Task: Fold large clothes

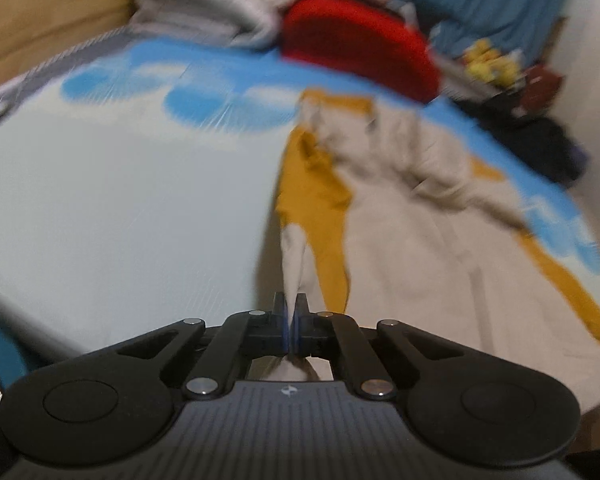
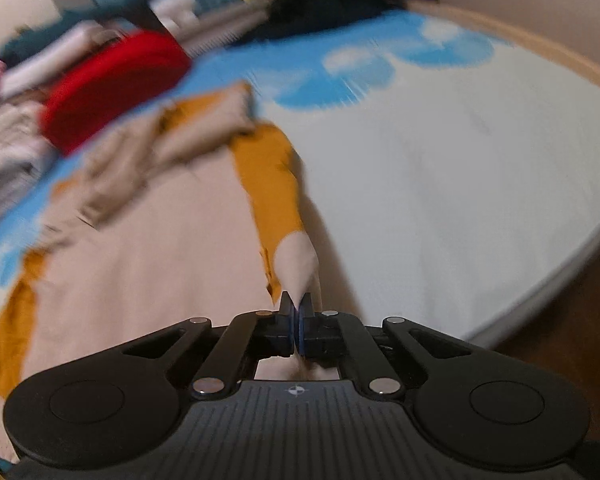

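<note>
A large beige and mustard-yellow garment (image 1: 412,240) lies spread on the bed, its far end bunched up. My left gripper (image 1: 291,300) is shut on a beige edge of it, and the cloth runs taut away from the jaws. In the right wrist view the same garment (image 2: 148,240) fills the left half. My right gripper (image 2: 297,300) is shut on a beige corner beside a mustard strip (image 2: 272,184). Both views are motion-blurred.
The bed sheet (image 1: 120,200) is white with blue cloud shapes. A red cushion (image 1: 356,48) and a pile of folded pale clothes (image 1: 208,4) sit at the far end. The bed's edge (image 2: 548,280) and dark floor lie at the right of the right wrist view.
</note>
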The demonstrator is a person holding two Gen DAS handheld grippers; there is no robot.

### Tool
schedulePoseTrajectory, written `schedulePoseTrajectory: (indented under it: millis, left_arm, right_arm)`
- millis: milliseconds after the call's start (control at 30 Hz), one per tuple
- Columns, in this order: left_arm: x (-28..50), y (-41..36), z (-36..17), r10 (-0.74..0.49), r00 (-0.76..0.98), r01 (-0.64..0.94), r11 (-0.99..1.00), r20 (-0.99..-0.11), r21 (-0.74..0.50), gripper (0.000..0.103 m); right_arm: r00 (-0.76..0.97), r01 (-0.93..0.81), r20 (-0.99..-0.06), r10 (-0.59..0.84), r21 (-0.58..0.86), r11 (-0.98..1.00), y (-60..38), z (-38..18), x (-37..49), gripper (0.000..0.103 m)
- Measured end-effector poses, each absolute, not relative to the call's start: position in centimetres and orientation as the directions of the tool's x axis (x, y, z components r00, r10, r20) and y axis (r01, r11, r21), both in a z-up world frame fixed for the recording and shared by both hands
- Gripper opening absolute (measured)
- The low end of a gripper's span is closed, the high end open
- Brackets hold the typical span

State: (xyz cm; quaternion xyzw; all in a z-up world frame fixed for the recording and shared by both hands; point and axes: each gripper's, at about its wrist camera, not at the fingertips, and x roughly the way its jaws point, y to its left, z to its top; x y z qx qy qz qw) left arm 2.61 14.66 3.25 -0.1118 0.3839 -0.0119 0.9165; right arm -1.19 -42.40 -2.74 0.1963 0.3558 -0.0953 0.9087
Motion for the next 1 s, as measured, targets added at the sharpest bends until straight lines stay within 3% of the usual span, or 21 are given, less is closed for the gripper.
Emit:
schedulePoseTrajectory:
  millis: [233, 600, 767, 1000]
  left_arm:
    - [-0.3, 17.2, 9.4, -0.221, 0.753, 0.008, 0.945, -0.620, -0.328, 0.001]
    - [-8.3, 21.8, 19.2, -0.338, 0.777, 0.061, 0.880, -0.532, -0.471, 0.001]
    - [-1.8, 22.1, 16.6, -0.320, 0.761, 0.008, 0.874, -0.564, -0.485, 0.001]
    - [15.2, 22.9, 8.1, -0.308, 0.715, -0.145, 0.814, -0.628, -0.563, 0.002]
  right_arm:
    - [0.831, 0.251, -0.554, 0.053, 0.459, 0.852, -44.5, 3.9, -3.6, 0.000]
    - [0.913, 0.125, -0.391, 0.116, 0.538, 0.833, -48.5, 12.5, -13.3, 0.000]
    - [0.914, 0.174, -0.397, 0.084, 0.569, 0.804, -50.1, 11.5, -10.3, 0.000]
    - [0.866, 0.229, -0.496, 0.060, 0.501, 0.835, -49.9, 6.0, 5.6, 0.000]
